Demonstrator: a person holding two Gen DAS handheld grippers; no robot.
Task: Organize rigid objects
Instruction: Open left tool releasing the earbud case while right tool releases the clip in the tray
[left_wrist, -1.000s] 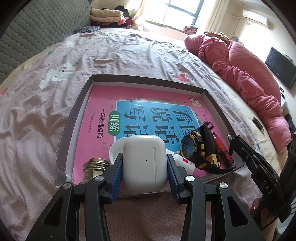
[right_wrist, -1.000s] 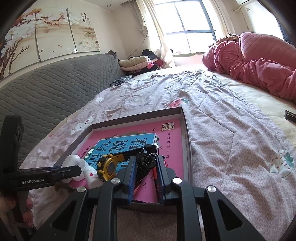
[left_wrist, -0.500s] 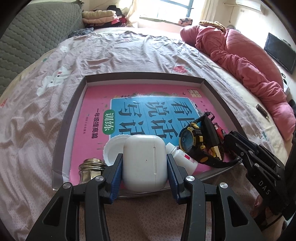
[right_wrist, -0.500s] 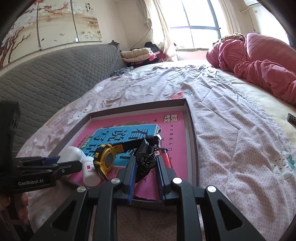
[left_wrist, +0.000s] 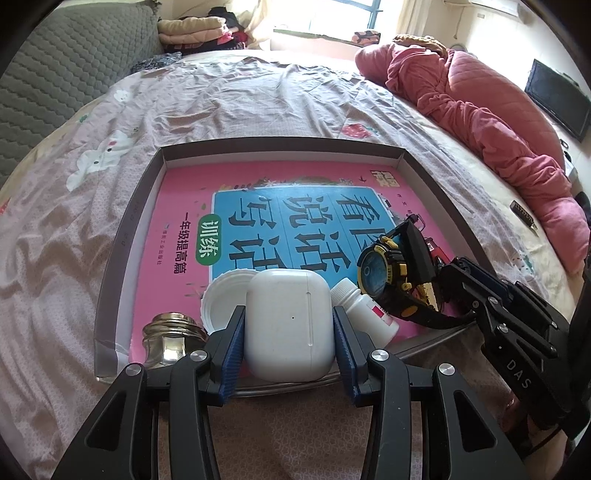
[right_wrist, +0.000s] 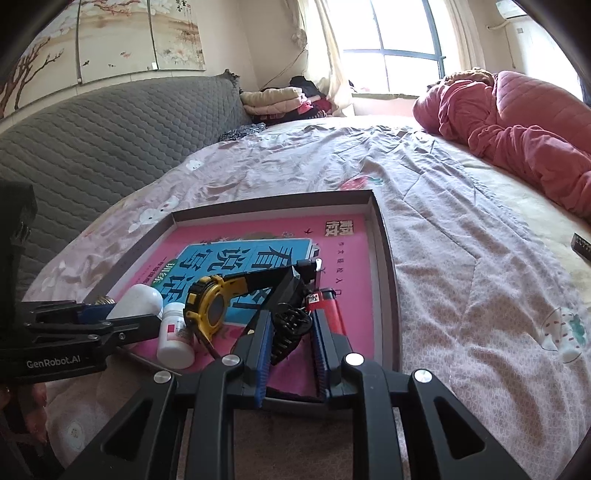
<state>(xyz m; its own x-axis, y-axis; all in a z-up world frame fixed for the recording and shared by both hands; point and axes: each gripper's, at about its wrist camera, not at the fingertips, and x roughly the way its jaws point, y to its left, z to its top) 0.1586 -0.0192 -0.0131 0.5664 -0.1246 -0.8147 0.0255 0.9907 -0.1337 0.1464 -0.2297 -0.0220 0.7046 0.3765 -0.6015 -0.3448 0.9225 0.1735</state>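
A shallow grey tray (left_wrist: 280, 146) on the bed holds a pink book (left_wrist: 258, 206). My left gripper (left_wrist: 288, 314) is shut on a white earbuds case (left_wrist: 288, 332) at the tray's near edge. Around the case lie a white lid (left_wrist: 225, 291), a brass cap (left_wrist: 171, 332) and a white pill bottle (left_wrist: 364, 308). My right gripper (right_wrist: 291, 317) is shut on the black strap of a black and yellow watch (right_wrist: 210, 306), whose face stands tilted up over the book. A red lighter (right_wrist: 328, 306) lies just right of the strap. The left gripper (right_wrist: 92, 317) and the case (right_wrist: 140, 299) show at left.
The tray (right_wrist: 384, 258) sits on a pinkish printed bedsheet. A grey quilted headboard (right_wrist: 110, 129) runs along the left, a pink quilt (left_wrist: 480, 110) lies bunched at the right, folded clothes (left_wrist: 192, 29) at the back. A dark remote (left_wrist: 522, 214) lies on the sheet.
Both grippers keep their holds. The views have rolled slightly and the tray appears a little more square in the left view; no object was taken or let go.
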